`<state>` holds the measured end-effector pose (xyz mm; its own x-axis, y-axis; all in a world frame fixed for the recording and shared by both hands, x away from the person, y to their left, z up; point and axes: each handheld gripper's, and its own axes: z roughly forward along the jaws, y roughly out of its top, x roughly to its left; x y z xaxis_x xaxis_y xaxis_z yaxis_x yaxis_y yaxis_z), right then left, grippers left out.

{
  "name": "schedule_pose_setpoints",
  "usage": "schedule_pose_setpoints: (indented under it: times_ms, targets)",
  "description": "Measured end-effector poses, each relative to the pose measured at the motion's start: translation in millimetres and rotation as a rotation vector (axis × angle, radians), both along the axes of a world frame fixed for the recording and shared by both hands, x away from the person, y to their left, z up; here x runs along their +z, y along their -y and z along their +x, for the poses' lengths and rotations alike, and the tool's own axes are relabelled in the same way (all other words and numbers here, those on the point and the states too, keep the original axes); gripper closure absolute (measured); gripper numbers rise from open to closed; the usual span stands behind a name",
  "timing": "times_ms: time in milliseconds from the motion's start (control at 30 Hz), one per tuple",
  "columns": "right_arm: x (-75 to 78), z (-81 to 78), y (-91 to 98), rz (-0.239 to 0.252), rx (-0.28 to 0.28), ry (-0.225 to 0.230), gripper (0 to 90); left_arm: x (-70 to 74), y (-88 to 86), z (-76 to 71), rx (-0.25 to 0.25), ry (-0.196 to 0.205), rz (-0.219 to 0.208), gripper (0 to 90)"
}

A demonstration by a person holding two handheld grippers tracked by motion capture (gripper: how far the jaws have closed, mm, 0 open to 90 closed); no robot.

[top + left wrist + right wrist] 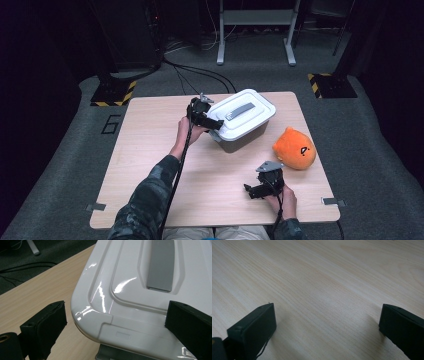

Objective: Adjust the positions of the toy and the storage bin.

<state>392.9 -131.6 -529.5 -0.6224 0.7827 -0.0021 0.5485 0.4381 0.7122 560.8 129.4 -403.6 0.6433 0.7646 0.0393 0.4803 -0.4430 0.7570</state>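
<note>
nearest me, my right gripper [261,190] sat low over bare table [317,285], jaws wide apart, holding nothing. orange plush toy [294,148] lay just beyond it, to the right. further on, my left gripper [206,119] was at the storage box [239,137], jaws spread wide w/ the near-left corner of the white lid [140,302] between them, not clamped. grey handle [161,265] ran lengthwise away from the fingers. left hand was clearly nearer the lid. no readable labels on the box; a "6" marked the floor [111,123].
</note>
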Motion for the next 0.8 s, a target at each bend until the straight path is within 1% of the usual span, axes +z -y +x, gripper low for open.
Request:
schedule_pose_setpoints:
  times_ms: [400,433,467,500,533,600,633,767,800]
  targets:
    - [0.0,-0.4,-0.1,0.003,-0.007,-0.004,0.4,-1.8,-20.7,-19.8,-0.018,0.009,-0.012,3.4]
    - [0.1,-0.1,0.5,-0.002,0.0,-0.003,0.5,-2.0,-22.0,-21.1,-0.017,0.008,-0.016,3.3]
    - [0.1,-0.1,0.5,-0.002,0.0,-0.002,0.5,-1.9,-24.4,-22.5,-0.022,0.005,-0.012,3.4]
    - [0.1,-0.3,0.1,0.003,-0.006,-0.003,0.5,-2.1,-26.6,-24.4,-0.02,0.002,-0.02,3.4]
    - [0.1,-0.2,0.1,0.003,-0.006,-0.003,0.5,-1.6,-28.5,-25.8,-0.023,-0.001,-0.011,3.3]
    - [0.1,-0.2,0.1,0.002,-0.007,-0.003,0.5,-1.8,-31.8,-29.7,-0.019,0.001,-0.016,3.4]
    - [0.1,-0.2,0.2,0.002,-0.007,-0.003,0.5,-1.4,-34.3,-31.4,-0.027,0.002,-0.007,3.3]
    - [0.1,-0.1,0.2,0.003,-0.008,-0.004,0.5,-0.5,-40.2,-39.6,-0.027,0.012,0.005,3.4]
    - [0.1,-0.1,0.2,0.003,-0.008,-0.004,0.6,0.3,-40.7,-41.4,-0.029,0.018,0.017,3.4]
